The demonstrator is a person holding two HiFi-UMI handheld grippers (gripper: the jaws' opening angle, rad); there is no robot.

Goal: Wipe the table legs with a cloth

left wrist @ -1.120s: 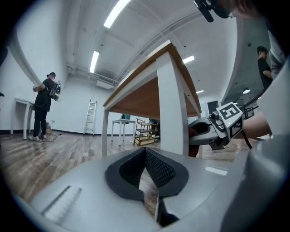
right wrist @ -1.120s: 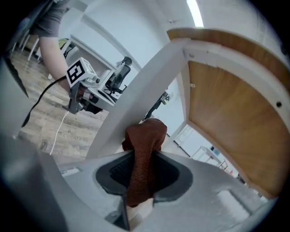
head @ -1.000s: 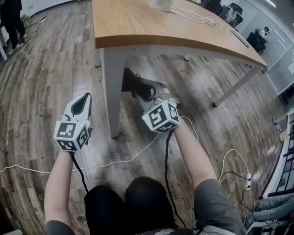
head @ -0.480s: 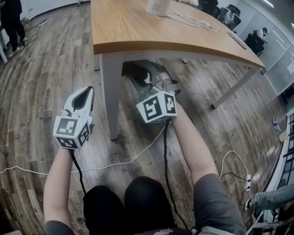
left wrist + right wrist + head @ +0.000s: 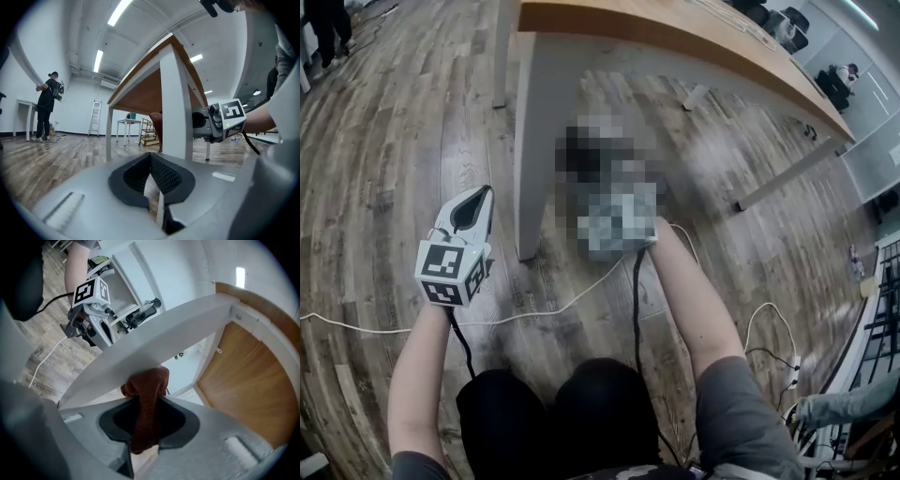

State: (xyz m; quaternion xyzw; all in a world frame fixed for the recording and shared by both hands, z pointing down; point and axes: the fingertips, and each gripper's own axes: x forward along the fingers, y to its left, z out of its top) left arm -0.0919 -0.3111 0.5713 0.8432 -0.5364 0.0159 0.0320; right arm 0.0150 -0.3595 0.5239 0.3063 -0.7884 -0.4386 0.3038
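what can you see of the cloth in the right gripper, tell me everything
The cloth is reddish-brown, soft-looking fabric with a slightly fuzzy surface. The right gripper has its jaws shut on it: a narrow strip runs down between them, and a bunched, crumpled wad sticks out past their tips. That wad looks pressed against the white table leg. No loose end hangs free in view. In the head view the cloth is hidden.
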